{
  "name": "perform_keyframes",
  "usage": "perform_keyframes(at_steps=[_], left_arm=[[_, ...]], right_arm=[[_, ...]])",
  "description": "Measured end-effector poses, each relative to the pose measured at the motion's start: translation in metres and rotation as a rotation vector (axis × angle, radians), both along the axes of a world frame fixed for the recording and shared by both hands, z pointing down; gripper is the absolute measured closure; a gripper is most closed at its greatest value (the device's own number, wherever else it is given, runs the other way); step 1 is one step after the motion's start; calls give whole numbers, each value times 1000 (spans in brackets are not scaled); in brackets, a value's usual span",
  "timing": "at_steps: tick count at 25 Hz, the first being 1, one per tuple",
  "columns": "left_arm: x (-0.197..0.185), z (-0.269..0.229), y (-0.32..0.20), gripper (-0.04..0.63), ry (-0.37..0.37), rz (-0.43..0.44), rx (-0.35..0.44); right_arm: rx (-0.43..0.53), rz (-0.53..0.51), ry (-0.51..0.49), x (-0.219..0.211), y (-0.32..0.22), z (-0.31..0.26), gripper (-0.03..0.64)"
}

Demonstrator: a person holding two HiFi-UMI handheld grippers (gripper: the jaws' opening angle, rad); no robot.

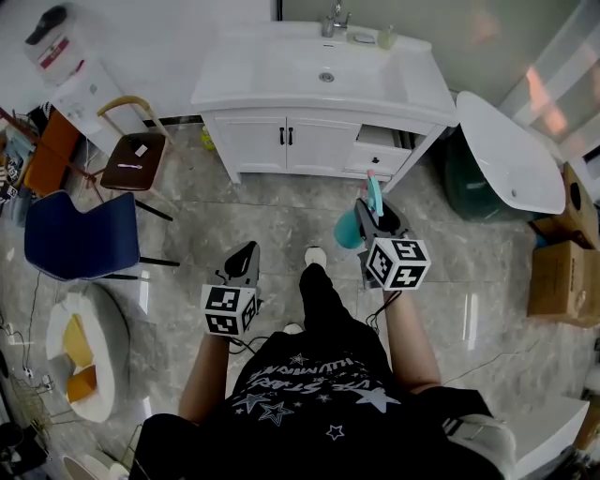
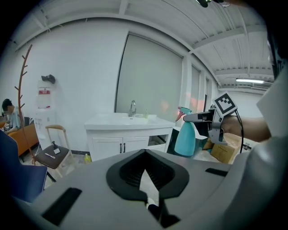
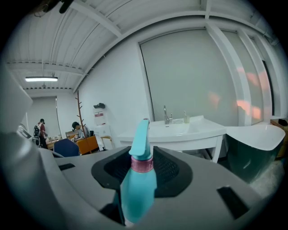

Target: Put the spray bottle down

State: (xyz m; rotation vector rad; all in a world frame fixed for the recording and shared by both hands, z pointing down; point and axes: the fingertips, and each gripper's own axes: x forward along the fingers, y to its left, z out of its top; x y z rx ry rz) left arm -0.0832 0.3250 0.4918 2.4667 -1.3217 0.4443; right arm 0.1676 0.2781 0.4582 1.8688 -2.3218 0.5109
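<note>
Spray bottle (image 3: pixel 137 179) held upright in the right tongs (image 1: pixel 379 223), above the floor (image 1: pixel 272 211) before the sink cabinet (image 1: pixel 281 141); left tongs (image 2: pixel 146 182) apparently closed, empty. Releasing this high would drop and topple it.

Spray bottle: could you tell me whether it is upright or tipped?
Upright: the spray bottle stands head-up, clamped in the right tongs.

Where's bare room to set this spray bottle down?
Vanity top left of the basin is bare; so is the floor before its doors. Crowded: back edge by the faucet, with a dish and small bottle.
</note>
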Motion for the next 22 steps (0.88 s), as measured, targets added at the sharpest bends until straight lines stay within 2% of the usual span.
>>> perform_keyframes(at_steps=[5,14,18,22], left_arm=[[3,-3,-78,580,-16,-49,8],[54,-24,-237,580,-39,-78,41],[62,-23,-284,580,-47,-121,39],[58,-24,-310,580,-60,-161,33]], right_arm=[[25,-38,-25,6,-92,-1,460],[42,-114,-39,38,-260,-16,460],[37,-154,-36,46,-315,-15,460],[42,-191,-39,43,-356,-18,460]])
